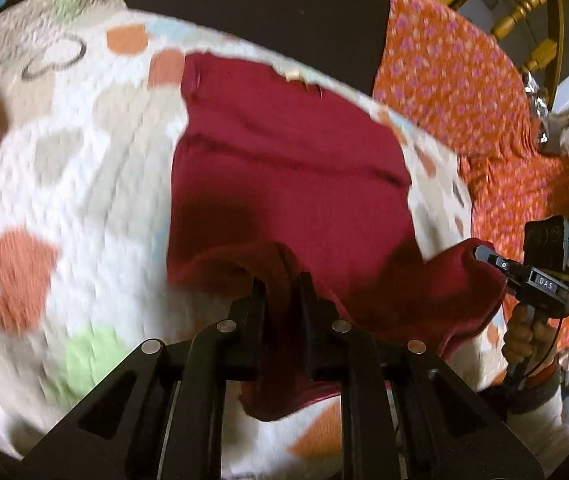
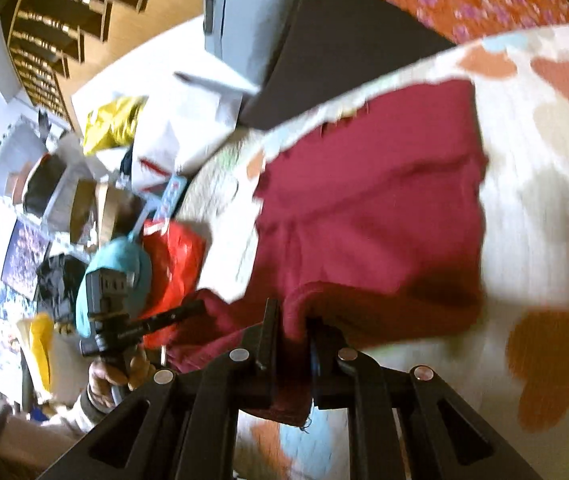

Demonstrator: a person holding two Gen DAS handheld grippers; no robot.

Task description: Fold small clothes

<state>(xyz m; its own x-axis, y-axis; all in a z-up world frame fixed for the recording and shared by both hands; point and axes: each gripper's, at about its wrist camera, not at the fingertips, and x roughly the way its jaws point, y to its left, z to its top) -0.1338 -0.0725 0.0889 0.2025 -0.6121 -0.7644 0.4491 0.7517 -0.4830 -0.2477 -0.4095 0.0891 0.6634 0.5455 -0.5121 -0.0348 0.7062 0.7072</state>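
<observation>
Fingers [image 1: 258, 300] of both hand-held grippers are clamped on the near hem of the dark red knit garment [image 1: 284, 152] spread on the heart-patterned quilted bed cover [image 1: 64, 184], and, judged from the thin bunched grip, a corner could be dropped or the fold skewed.

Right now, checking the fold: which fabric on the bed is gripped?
The dark red garment; both hand-held grippers pinch its near edge. The orange floral cloth lies untouched.
</observation>
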